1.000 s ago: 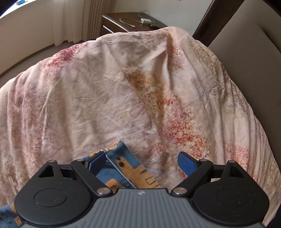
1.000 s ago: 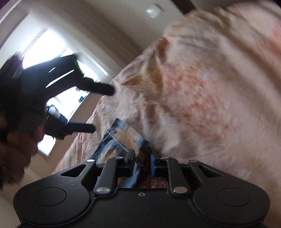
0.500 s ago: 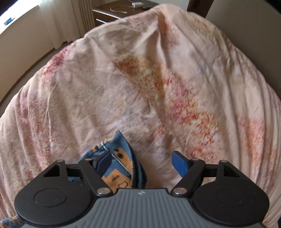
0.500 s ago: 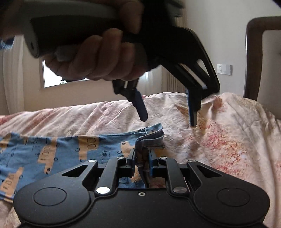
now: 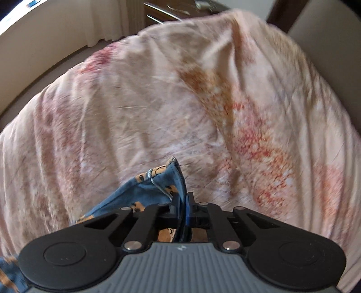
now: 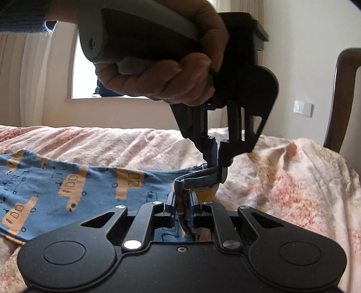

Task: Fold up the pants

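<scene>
Two grippers met at one end of the pants [image 6: 67, 187], which lay spread over a pink floral bedspread [image 6: 282, 180] with their blue cloth and orange vehicle print running off to the left of the right wrist view. Your left gripper [image 6: 217, 166] pointed steeply down, its fingers pinched together on the hem at the far corner of the pants, lifting a fold of the blue fabric just clear of the bed. Your left hand [image 6: 162, 67] wrapped the grey handle above it, a dark knitted sleeve [image 6: 22, 20] showing at the upper left. From the left wrist view, the same corner of cloth stood up between the blue pads of that gripper [image 5: 183, 202], stitching visible along the seam. Your right gripper [image 6: 182, 207] sat low and near level, its jaws closing on a bunched edge of the pants just beside the left one's grip. Behind the bed stood a bright window [image 6: 85, 74], a wall switch plate [image 6: 303, 108] and a dark wooden headboard frame [image 6: 340, 99].
</scene>
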Available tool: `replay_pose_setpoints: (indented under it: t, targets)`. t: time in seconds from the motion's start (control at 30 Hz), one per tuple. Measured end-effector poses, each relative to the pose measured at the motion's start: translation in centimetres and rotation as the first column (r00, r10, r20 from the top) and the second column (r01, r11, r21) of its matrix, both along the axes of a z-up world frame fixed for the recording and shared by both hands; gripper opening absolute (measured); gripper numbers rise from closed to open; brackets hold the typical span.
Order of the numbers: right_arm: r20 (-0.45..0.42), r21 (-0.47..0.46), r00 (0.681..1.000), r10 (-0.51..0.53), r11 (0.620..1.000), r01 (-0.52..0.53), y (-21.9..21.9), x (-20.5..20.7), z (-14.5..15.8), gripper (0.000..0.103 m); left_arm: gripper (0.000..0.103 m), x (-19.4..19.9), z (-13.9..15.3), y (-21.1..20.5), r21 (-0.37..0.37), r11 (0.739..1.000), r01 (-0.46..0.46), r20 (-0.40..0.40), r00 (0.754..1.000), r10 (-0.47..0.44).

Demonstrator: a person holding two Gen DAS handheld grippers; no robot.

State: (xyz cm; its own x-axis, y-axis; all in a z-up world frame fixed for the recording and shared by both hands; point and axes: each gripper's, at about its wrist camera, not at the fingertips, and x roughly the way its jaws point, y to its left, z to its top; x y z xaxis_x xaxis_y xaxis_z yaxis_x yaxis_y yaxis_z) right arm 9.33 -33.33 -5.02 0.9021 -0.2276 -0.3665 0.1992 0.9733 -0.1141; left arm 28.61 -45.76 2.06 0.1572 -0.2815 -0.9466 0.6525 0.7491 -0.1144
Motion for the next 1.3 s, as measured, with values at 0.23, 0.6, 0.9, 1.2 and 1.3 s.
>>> replay_pose_setpoints:
  t: [0.23, 0.6, 0.9, 1.2, 1.3]
  targets:
    - [0.095, -0.055, 0.983, 0.154, 0.987, -0.149, 2.3, -2.0, 1.9, 0.012, 0.004, -0.3, 4.0, 9.3, -0.172, 0.963, -0.208, -0.016, 0.978, 0.208]
    - [0.025, -0.115, 0.842, 0.538, 0.838, -0.533, 9.2, -3.7, 2.7, 0.012, 0.004, -4.1, 1.6, 27.2, -0.411, 0.833, -0.372, -0.033, 0.919, 0.394]
    - [-0.168, -0.121, 0.768, 0.618, 0.760, -0.639, 15.3, -1.2, -0.9, 0.012, 0.004, -2.6, -6.5, 34.3, -0.486, 0.753, -0.445, -0.162, 0.892, 0.422]
    - [-0.205, -0.121, 0.752, 0.626, 0.747, -0.654, 15.6, -1.1, -2.6, 0.022, 0.046, -2.3, -9.1, 37.5, -0.562, 0.688, -0.459, -0.248, 0.887, 0.390]
    - [-0.199, -0.129, 0.756, 0.624, 0.748, -0.651, 15.7, -1.1, -2.8, 0.024, 0.061, -2.0, -9.1, 37.4, -0.580, 0.679, -0.450, -0.258, 0.892, 0.371]
